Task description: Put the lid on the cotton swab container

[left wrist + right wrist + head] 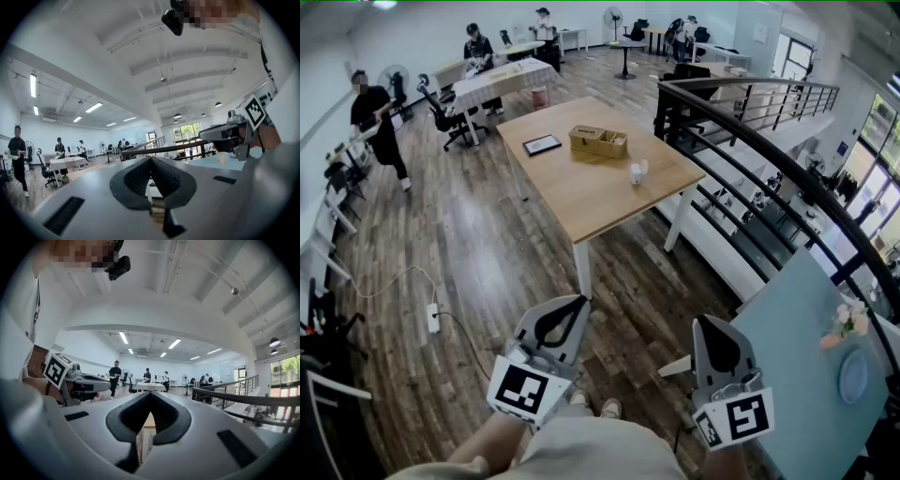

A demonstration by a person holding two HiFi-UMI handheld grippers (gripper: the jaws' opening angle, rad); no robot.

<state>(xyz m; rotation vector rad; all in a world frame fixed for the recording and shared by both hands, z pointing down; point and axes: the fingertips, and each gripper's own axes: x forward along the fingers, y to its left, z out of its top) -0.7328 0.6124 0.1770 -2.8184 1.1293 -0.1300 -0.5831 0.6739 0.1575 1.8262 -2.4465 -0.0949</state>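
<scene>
Small white container [637, 172] stood on a wooden counter [581, 202] across the room, near that counter's right edge, well apart from both tongs. Too small in the head view to tell whether a lid was on it. On the same counter: an open wooden box [598, 141] just behind the container, and a dark tablet [542, 144] to the left of the box, lying flat.

Left tongs [579, 302] were held low, in front of the person's waist, pointing up and away toward the wooden counter. The left gripper view showed the tips meeting and the dark pads bowed into a teardrop gap with nothing in it: closed, empty. Right tongs [701, 323] hung beside them at about the same height, the two apart. The right gripper view showed the same shape, tips together, nothing held. A marker cube [525, 389] sat at the near end of the left gripper; the right one carried its own.

Below the tongs lay a dark plank floor [487, 253], with a white power strip [433, 319] and its cable to the left. A light blue counter [797, 356] stood close at the person's right, bearing pink flowers [844, 323] and a round blue disc [853, 375]. A black curved railing [769, 178] ran behind it. A person in black [380, 127] stood far left.
</scene>
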